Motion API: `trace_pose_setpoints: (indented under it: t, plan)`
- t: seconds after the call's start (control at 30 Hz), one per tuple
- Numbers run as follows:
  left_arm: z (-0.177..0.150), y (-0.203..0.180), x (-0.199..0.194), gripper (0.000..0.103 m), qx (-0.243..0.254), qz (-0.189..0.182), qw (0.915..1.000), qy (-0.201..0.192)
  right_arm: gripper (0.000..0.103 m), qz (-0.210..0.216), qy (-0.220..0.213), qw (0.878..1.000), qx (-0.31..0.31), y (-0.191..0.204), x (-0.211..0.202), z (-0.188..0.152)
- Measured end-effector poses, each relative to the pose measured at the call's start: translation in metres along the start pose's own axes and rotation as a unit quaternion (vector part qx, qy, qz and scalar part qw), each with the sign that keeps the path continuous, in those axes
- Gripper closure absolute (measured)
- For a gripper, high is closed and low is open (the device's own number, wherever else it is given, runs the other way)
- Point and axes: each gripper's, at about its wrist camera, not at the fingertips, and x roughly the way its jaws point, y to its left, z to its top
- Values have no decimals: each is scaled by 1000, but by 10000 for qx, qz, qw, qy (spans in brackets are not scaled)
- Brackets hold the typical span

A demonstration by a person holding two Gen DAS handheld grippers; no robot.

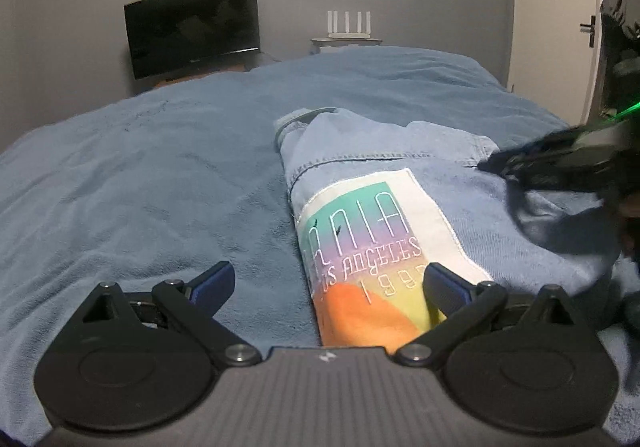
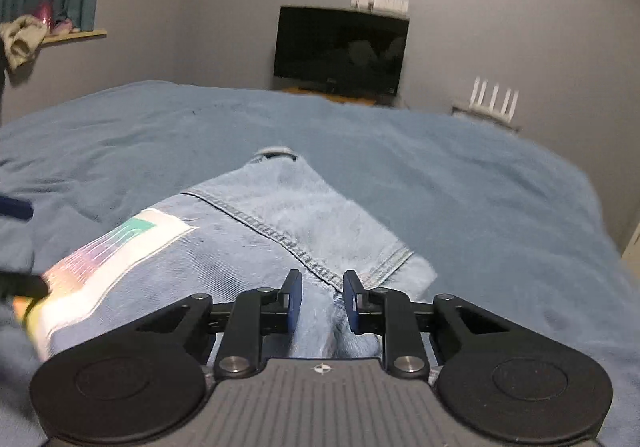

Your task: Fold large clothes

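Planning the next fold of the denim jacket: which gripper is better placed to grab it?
Right. The right gripper already straddles a ridge of the jacket near its seamed edge, jaws narrowly apart. The left gripper is wide open above the printed patch, gripping nothing.

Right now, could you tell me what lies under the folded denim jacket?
The denim jacket rests on the blue blanket, which spreads out around it. Whatever lies beneath the jacket's folded layers, or beneath the blanket, is covered.
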Motion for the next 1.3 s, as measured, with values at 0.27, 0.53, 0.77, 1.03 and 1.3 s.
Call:
trace_pose_setpoints:
  t: [0.27, 0.53, 0.77, 1.03, 1.3]
  plan:
    - [-2, 26, 24, 0, -710, -433, 9958, 383, 85, 31, 487, 9974, 522, -30, 35, -7]
    - [-4, 30, 30, 0, -883, -534, 9937, 447, 82, -157, -168, 9911, 1308, -64, 37, 5]
    - [-4, 32, 36, 0, -960, -665, 9922, 434, 70, -339, 199, 9805, 1926, -85, 63, -10]
    - [-5, 28, 32, 0, -820, -521, 9948, 319, 68, 339, 334, 9902, 1311, -61, -20, 1]
    - [-16, 30, 16, 0, -1001, -492, 9932, 332, 66, 936, 838, 9915, 339, 10, -86, -7]
